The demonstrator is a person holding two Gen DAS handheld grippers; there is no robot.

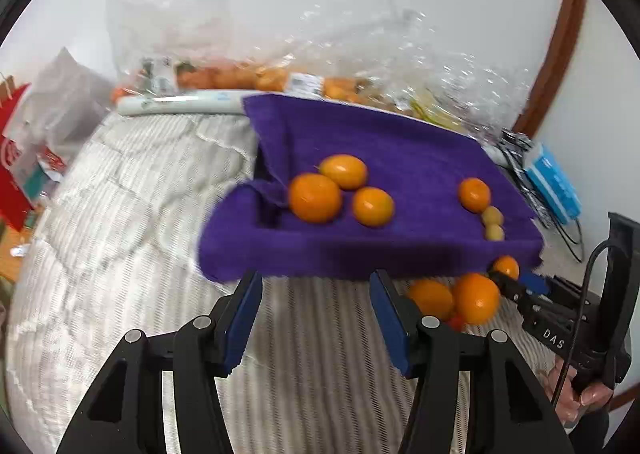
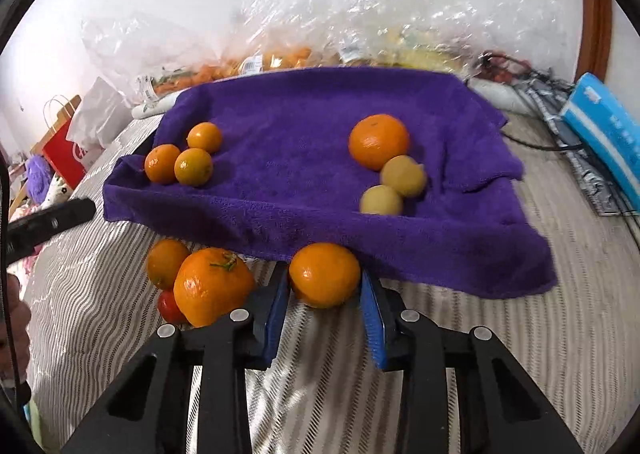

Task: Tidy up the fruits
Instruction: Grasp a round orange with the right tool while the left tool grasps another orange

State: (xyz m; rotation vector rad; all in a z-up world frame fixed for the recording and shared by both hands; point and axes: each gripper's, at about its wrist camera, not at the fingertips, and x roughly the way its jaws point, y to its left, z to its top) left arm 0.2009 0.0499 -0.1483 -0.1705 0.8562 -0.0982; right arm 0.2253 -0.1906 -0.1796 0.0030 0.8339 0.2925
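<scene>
The right gripper pinches a round orange citrus fruit just before the front edge of the purple towel-lined tray, so a shallow hold could let it roll off, while the left gripper hangs spread and empty

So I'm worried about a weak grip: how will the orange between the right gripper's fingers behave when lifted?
The orange is round with a glossy skin, so it could slip or roll off if the right gripper grips loosely. It looks firm and probably won't crush. Sitting against the purple towel edge, it may drag the cloth slightly.
</scene>
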